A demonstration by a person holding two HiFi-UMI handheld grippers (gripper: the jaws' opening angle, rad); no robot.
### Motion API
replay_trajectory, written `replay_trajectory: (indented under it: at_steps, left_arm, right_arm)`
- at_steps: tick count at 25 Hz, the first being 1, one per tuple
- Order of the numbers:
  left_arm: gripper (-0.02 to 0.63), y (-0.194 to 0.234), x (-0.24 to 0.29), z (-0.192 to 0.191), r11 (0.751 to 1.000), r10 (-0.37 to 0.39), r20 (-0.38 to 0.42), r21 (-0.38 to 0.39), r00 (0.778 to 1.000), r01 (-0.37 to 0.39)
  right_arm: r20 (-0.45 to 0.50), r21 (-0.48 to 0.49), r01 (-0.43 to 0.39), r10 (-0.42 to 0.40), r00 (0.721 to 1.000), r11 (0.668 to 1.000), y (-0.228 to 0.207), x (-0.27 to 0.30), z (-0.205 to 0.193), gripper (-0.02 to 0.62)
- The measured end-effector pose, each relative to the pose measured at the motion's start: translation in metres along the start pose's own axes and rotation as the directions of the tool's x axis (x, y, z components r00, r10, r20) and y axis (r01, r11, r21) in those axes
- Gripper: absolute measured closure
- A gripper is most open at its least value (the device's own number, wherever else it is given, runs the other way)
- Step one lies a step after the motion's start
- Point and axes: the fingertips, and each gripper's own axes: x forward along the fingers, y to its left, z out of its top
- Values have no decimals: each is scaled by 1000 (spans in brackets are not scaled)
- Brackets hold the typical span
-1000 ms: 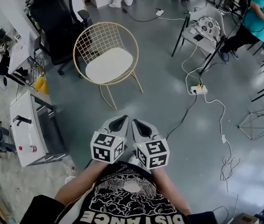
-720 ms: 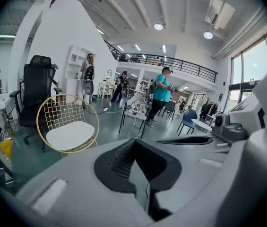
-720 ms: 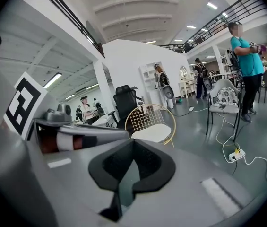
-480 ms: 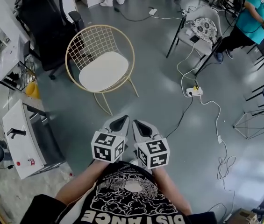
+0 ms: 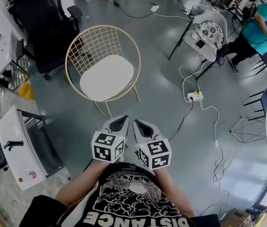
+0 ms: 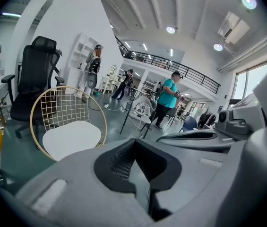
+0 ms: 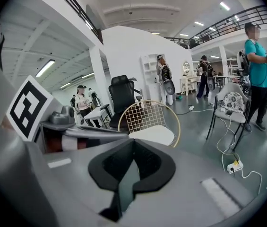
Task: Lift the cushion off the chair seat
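Observation:
A white oval cushion (image 5: 107, 77) lies on the seat of a gold wire chair (image 5: 91, 44) on the grey floor. The left gripper view shows the same cushion (image 6: 72, 138) at lower left, and in the right gripper view the cushion (image 7: 153, 135) sits just beyond the jaws. My left gripper (image 5: 118, 125) and right gripper (image 5: 141, 127) are held side by side in front of my chest, short of the chair's front legs and pointing toward it. Both are shut with nothing between the jaws. Neither touches the chair or the cushion.
A black office chair (image 5: 48, 27) stands behind the wire chair on the left. A white cabinet (image 5: 17, 145) is at my near left. A power strip (image 5: 193, 96) with trailing cables lies to the right, near a grey chair (image 5: 209, 32), a person in a teal shirt (image 5: 261, 27) and a wire side table (image 5: 251, 126).
Both grippers have travelled forward together, still side by side and shut. In the head view the wire chair and cushion now sit closer to them.

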Motion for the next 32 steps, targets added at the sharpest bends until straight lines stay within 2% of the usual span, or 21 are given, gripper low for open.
replay_trajectory:
  at_steps: [12,19,26,32]
  left_arm:
    - [615,64,11,41,999,-39,18,-9,999,39]
    - [615,73,23,56,999,-52,36,-8,998,53]
    - [615,93,36,68,1000,2,64,-15,998,-1]
    - [615,113,60,85,993,111,92,-58,990,-107]
  right_arm:
    - [-16,-26,46,-47,999,999,5,63,42,595]
    - [-4,-43,46,-46,999,998,-2,83,62,595]
    - [1,-86,-21,21,1000,996,-6,111,79,595]
    - [-15,-123,-139,138,990,983,-24,138,93,595]
